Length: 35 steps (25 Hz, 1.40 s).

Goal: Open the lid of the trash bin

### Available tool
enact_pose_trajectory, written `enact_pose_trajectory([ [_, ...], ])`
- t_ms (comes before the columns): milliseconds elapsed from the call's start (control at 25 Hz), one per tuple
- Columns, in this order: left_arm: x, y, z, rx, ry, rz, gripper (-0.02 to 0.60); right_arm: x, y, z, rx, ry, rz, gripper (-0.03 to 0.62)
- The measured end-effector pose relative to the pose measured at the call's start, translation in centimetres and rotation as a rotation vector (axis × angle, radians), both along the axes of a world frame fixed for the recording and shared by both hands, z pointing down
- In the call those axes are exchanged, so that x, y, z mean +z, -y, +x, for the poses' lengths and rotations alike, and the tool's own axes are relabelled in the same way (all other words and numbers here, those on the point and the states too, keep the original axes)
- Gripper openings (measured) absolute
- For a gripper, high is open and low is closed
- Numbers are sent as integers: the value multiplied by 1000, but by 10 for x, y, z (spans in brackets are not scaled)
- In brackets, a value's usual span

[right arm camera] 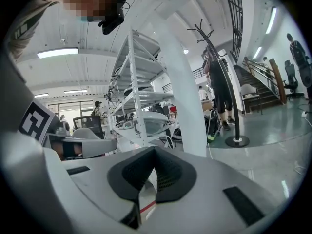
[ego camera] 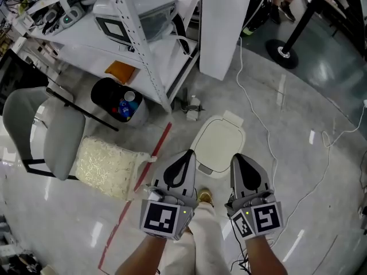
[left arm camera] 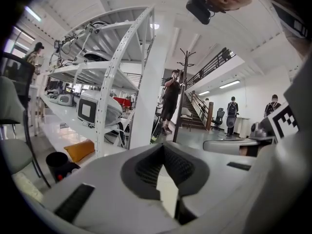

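The pale grey floor (ego camera: 298, 90) is hard and polished, glossy enough to throw back streaks of light. The cream oval trash bin lid (ego camera: 218, 145) looks like smooth plastic with a soft sheen. The left gripper (ego camera: 187, 155) and right gripper (ego camera: 239, 159) have matt light-grey plastic shells with dark, finely ribbed pads (left arm camera: 146, 167). The white perforated shelf upright (ego camera: 137, 44) is painted metal. The white rectangular bundle (ego camera: 109, 165) looks rough and crumbly

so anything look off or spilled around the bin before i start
Nothing looks spilled or damaged. The white trash bin sits with its lid shut. The only oddity is a loose white cable trailing close beside it, possibly a snag risk.
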<state>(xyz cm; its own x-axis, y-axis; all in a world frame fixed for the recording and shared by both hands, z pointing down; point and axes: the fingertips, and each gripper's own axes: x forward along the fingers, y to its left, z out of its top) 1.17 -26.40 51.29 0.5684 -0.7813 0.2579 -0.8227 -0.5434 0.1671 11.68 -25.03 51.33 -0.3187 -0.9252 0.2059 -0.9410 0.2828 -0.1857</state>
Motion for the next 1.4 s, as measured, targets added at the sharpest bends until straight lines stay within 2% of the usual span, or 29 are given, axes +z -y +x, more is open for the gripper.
enact_pose_trajectory([
  [760, 82, -13, -8, -15, 4, -69, -9, 98, 0, -9, -17, 2, -90, 25],
  [920, 87, -16, -12, -21, 2, -77, -9, 140, 3, -17, -28, -4, -162, 25],
  [1040, 90, -17, -16, -34, -5, -79, -9, 186, 2, -27, -51, -13, -252, 25],
  [1280, 98, -20, -23, -54, -11, -57, -9, 266, -4, -45, -117, -84, -433, 25],
  [1400, 102, -22, -25, -58, -7, -71, -9, 298, -8, -48, -146, -132, -511, 25],
])
